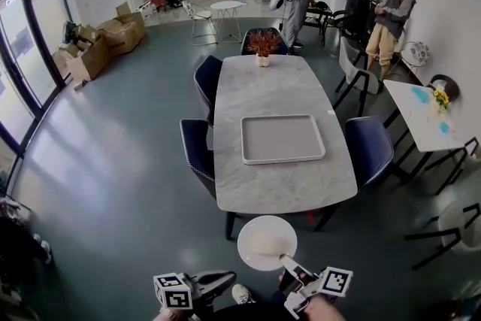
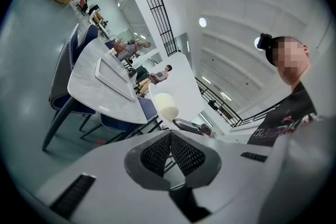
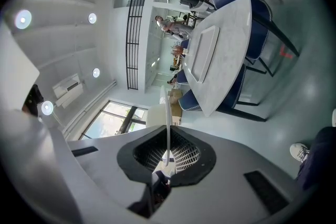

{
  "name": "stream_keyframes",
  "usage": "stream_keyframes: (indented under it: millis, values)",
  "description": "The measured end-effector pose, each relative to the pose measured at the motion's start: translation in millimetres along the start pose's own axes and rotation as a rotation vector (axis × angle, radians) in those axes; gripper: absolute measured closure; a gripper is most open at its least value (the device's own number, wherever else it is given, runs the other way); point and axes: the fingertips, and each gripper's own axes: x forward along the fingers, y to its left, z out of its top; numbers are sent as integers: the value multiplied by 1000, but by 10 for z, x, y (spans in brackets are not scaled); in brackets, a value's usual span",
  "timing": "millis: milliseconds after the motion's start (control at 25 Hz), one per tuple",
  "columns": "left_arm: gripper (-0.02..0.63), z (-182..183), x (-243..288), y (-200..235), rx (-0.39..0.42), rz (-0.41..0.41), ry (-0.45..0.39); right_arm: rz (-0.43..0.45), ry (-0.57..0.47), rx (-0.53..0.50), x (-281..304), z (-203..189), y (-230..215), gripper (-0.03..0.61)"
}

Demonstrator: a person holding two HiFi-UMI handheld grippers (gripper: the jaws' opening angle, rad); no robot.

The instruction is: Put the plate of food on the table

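Open hall. Marble worktop (image 1: 285, 188) carries a tray (image 1: 282, 137).

Plate (image 1: 267, 242): white, rigid, breakable, probably light. It sits just short of the worktop's near end.

Right hand-held gripper (image 1: 288, 262): clamped on the plate's rim. This edge hold is liable to tip.

Left hand-held gripper (image 1: 225, 279): closed, holding nothing.

A pale marble bench (image 1: 282, 90) carries a grey rectangular tray (image 1: 282, 139) lying flat toward its near end, midway between the long edges, and a small potted plant (image 1: 262, 49) by the far edge
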Motion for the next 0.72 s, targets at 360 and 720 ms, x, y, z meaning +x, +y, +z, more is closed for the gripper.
stream_keyframes:
  millis: [360, 720]
  values:
    - [606, 134, -38, 12, 9, 6, -35, -3, 9, -18, 113, 130, 70, 560]
    - [606, 488, 305, 206, 12, 55, -113, 7, 45, -17, 451, 806, 7, 560]
